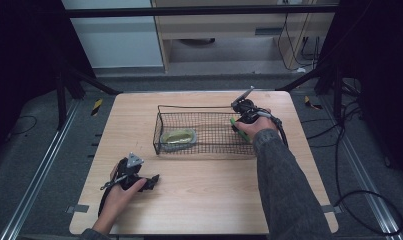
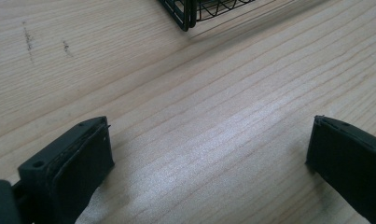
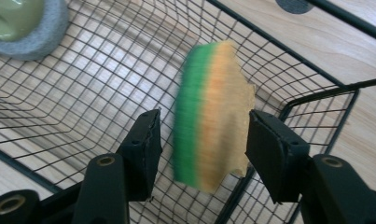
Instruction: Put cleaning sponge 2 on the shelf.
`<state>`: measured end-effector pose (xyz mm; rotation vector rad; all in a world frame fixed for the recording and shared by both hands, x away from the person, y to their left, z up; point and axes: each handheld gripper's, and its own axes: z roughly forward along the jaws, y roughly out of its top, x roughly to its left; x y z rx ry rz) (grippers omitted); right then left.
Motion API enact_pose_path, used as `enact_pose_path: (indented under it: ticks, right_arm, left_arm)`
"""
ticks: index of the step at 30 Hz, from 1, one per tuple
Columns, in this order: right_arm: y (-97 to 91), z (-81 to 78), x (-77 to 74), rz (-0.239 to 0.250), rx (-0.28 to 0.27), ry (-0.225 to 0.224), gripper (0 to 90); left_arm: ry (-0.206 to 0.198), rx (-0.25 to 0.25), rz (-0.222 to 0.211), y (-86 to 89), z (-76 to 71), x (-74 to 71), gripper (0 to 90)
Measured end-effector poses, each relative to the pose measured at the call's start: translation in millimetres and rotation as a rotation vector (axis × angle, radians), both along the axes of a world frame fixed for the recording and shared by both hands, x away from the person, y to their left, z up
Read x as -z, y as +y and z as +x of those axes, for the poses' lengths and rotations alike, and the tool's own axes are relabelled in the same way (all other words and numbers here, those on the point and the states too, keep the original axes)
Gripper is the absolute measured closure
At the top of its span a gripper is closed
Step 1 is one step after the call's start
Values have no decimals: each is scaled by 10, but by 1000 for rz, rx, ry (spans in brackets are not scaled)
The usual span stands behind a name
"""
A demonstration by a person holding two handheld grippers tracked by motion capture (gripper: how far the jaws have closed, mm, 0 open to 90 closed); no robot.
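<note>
A: Two grippers at work. Left gripper [image 1: 151, 181], at 7 o'clock on the table [image 1: 214, 200], rests with jaws wide apart and nothing between them. How far along?

B: Likely near done: a sponge dish [image 1: 178, 137] lies in the wire basket [image 1: 207, 109]. At 3 o'clock, the right gripper [image 3: 202, 140] stands parted around the green-and-yellow sponge [image 3: 211, 116], blurred, apparently dropping in. No writing is legible.

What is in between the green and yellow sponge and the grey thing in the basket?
Just bare wire mesh of the basket lies between the sponge and the grey thing, seen in the right gripper view.
</note>
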<state>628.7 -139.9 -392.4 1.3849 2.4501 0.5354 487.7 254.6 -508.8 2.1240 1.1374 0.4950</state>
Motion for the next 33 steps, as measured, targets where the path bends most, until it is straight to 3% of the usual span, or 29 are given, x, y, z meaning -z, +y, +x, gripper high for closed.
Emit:
enact_pose_path:
  ticks: [15,22,28,33]
  right_arm:
    - [77,-96,-95,20,-13,-36,331]
    - [52,-146,-117,33,-18,-63,204]
    - [-23,-200,-155,75,0,-110,73]
    - [-125,-251,-188,86,27,-148,67]
  left_arm:
    - [0,-1,0,-1,0,0,0]
    - [0,-2,0,-2,0,0,0]
    - [-1,-2,0,-2,0,0,0]
    - [-1,-4,0,-3,-1,1,0]
